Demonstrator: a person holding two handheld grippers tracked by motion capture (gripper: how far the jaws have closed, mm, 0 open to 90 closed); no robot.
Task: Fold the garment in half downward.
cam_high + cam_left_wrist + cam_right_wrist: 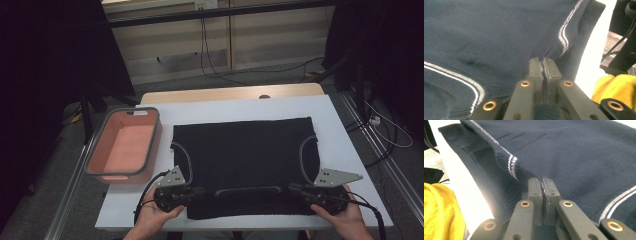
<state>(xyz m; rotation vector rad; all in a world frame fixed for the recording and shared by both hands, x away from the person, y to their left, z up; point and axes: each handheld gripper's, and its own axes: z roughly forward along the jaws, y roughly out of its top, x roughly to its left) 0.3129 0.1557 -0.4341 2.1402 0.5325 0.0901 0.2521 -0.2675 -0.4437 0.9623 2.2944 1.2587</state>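
A dark navy knit sweater vest (pixel 245 160) with white-striped armholes and neckline lies flat on the white table (pixel 340 130), its neckline toward the person. My left gripper (pixel 197 190) is shut on the vest's near shoulder at the left; its own view has dark knit (pixel 499 37) pinched between the pads (pixel 535 68). At the right shoulder my right gripper (pixel 295 188) is shut on the fabric too, and the cloth (pixel 574 152) runs into its closed jaws (pixel 543 187). A hand holds each gripper.
A salmon-pink bin with a grey rim (pixel 125 145) stands at the table's left side, close to the vest's left edge. Cables and dark stands lie on the floor beyond the table. Yellow fabric (pixel 441 212) shows at the edge of both gripper views.
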